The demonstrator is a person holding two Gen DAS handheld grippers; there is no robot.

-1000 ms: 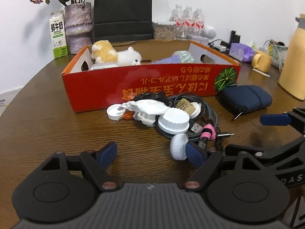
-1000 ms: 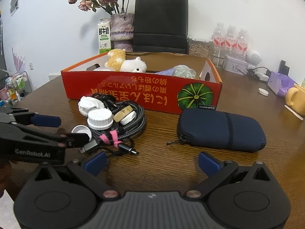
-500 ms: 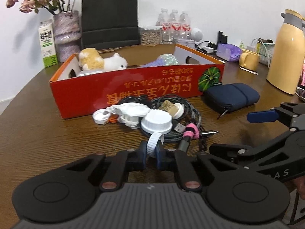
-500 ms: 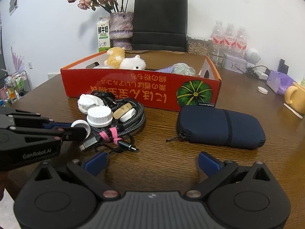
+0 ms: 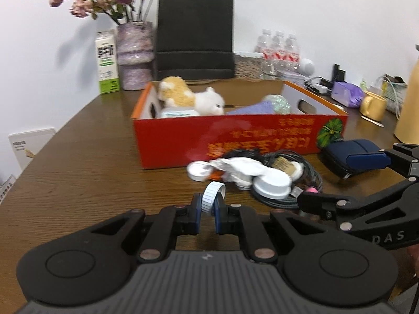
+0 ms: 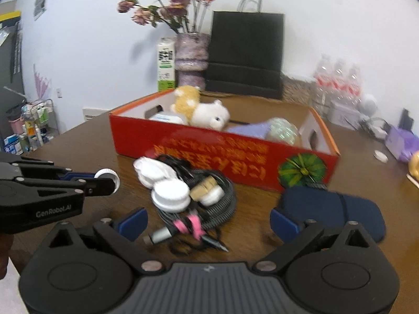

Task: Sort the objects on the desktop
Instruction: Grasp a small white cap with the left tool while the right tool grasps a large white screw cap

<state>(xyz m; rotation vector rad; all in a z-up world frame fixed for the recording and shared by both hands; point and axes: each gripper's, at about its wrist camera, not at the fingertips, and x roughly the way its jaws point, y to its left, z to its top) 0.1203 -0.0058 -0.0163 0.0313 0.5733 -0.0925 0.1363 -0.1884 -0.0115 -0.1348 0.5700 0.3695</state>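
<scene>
My left gripper [image 5: 207, 210] is shut on a small white ribbed cap [image 5: 211, 198], held on edge above the table; it also shows in the right wrist view [image 6: 108, 176]. A red cardboard box [image 5: 235, 138] holds plush toys [image 5: 191, 98] and a purple item. In front of it lies a pile: a large white cap [image 5: 271, 187], a white cloth [image 5: 241, 167], a flat lid [image 5: 197, 171] and coiled cables [image 6: 209, 204]. My right gripper [image 6: 207, 221] is open and empty over the cables, beside a navy pouch [image 6: 335, 209].
A vase of flowers [image 5: 134, 55], a milk carton [image 5: 106, 62], a black paper bag [image 5: 195, 36] and water bottles [image 5: 277, 49] stand behind the box. A yellow mug [image 5: 373, 104] and a yellow jug [image 5: 411, 104] stand at the right. The brown table [image 5: 78, 162] extends leftward.
My left gripper closed on the small white cap, lifted it and swung left toward the box's left end. The right gripper stayed open and moved closer to the cables.
</scene>
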